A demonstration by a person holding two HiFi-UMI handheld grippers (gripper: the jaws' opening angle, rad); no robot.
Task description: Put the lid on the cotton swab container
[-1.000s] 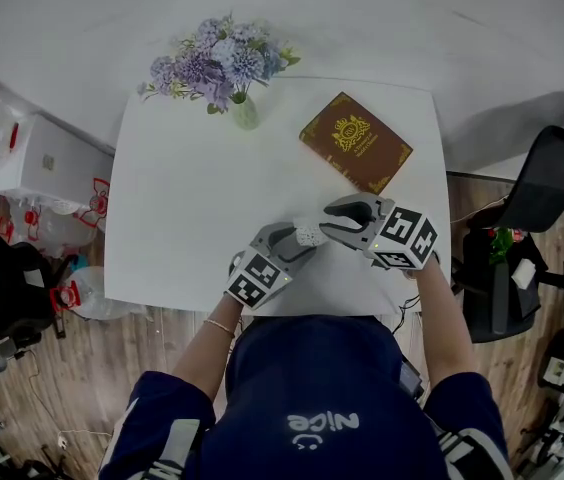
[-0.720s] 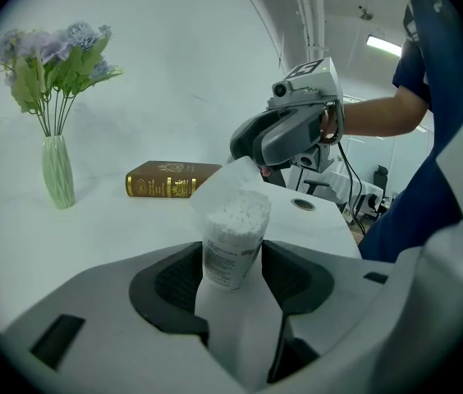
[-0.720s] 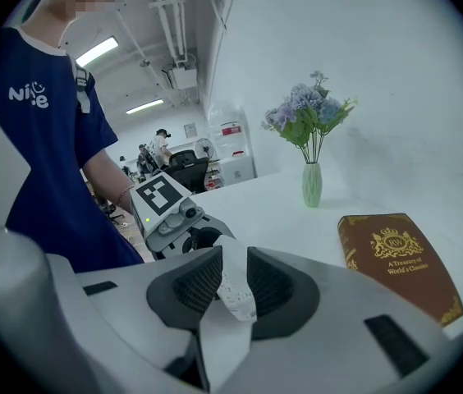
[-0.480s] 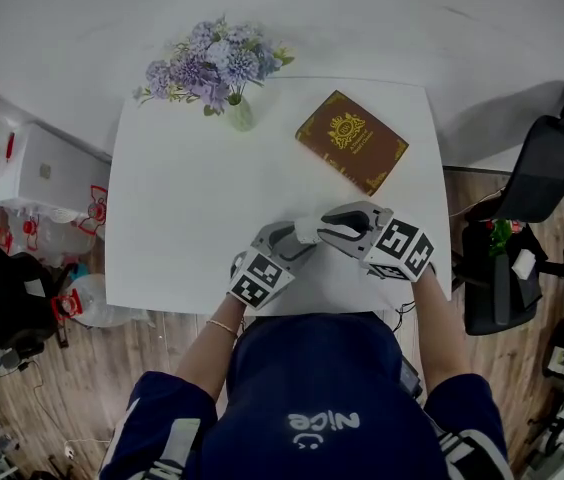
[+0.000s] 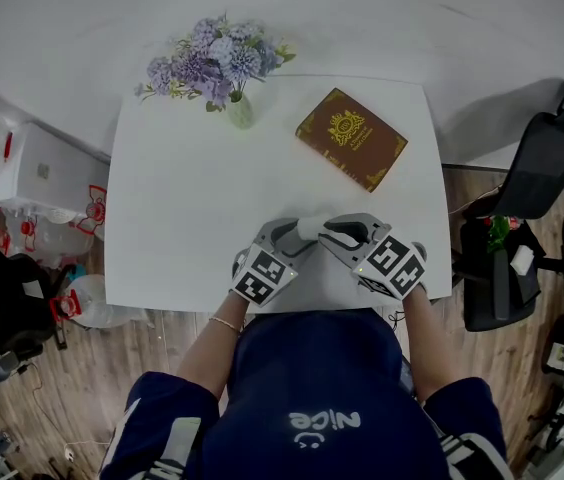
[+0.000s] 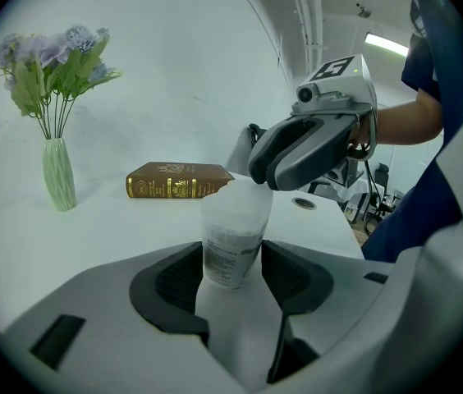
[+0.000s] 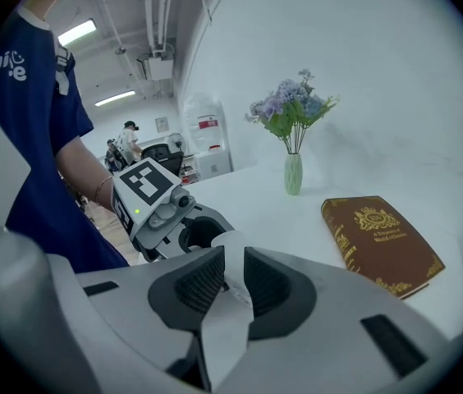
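Note:
The cotton swab container (image 6: 232, 246), a translucent tub with a printed label, stands upright between the pads of my left gripper (image 6: 231, 268), which is shut on it. In the head view the container (image 5: 309, 228) shows as a small white shape near the table's front edge, with my left gripper (image 5: 294, 236) to its left and my right gripper (image 5: 333, 231) to its right. My right gripper (image 7: 233, 276) is shut on the pale lid (image 7: 233, 263). The lid (image 6: 240, 151) sits tilted right at the container's top. How it seats on the rim is hidden.
A brown book (image 5: 352, 140) lies at the back right of the white table (image 5: 192, 208). A green vase of purple flowers (image 5: 224, 68) stands at the back left. A black chair (image 5: 542, 168) is right of the table, and boxes (image 5: 42, 163) are on the floor to the left.
My right gripper has swung, its marker cube moving nearer to the person while its tips stay at the container. The left gripper has kept still.

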